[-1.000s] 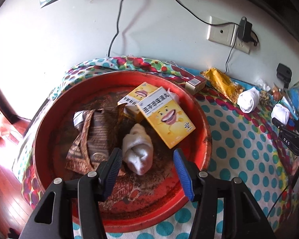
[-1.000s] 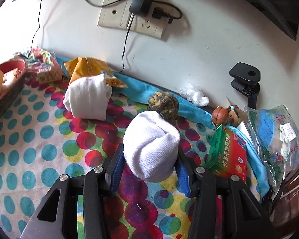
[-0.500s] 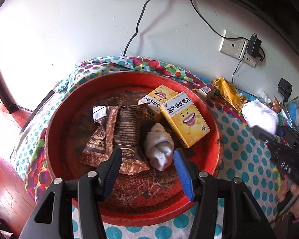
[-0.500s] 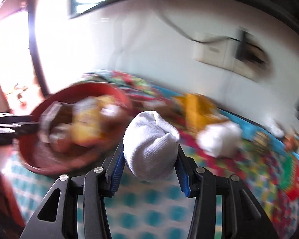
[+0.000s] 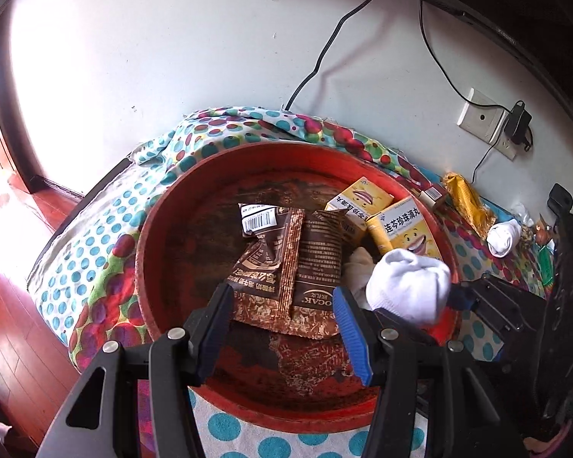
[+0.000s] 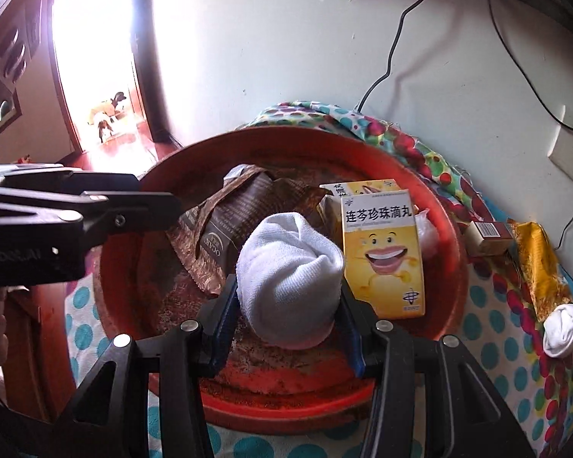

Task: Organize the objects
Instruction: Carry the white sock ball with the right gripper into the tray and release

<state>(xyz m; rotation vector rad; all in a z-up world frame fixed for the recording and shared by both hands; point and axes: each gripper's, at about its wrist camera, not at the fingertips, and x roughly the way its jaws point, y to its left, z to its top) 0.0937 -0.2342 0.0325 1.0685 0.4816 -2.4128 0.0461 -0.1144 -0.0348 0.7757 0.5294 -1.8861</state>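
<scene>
A round red tray (image 5: 160, 252) (image 6: 443, 206) sits on the dotted cloth. It holds brown snack packets (image 5: 286, 259) (image 6: 225, 229), yellow medicine boxes (image 5: 405, 225) (image 6: 382, 255) and a rolled white sock (image 5: 357, 267). My right gripper (image 6: 286, 301) is shut on a white rolled sock (image 6: 286, 278) (image 5: 408, 286) and holds it over the tray's front right part. My left gripper (image 5: 282, 316) is open and empty above the tray's near side, over the packets. It shows in the right wrist view at the left (image 6: 76, 213).
Another rolled white sock (image 6: 565, 328) (image 5: 504, 234), a gold packet (image 6: 538, 267) (image 5: 464, 202) and a small red-and-white box (image 6: 485, 236) lie on the cloth right of the tray. The wall with a socket (image 5: 481, 118) and cables is close behind. The table edge drops off at the left.
My right gripper has carried the white sock from the right of the table to above the tray. My left gripper has pulled back and up from the sock in the tray, staying open.
</scene>
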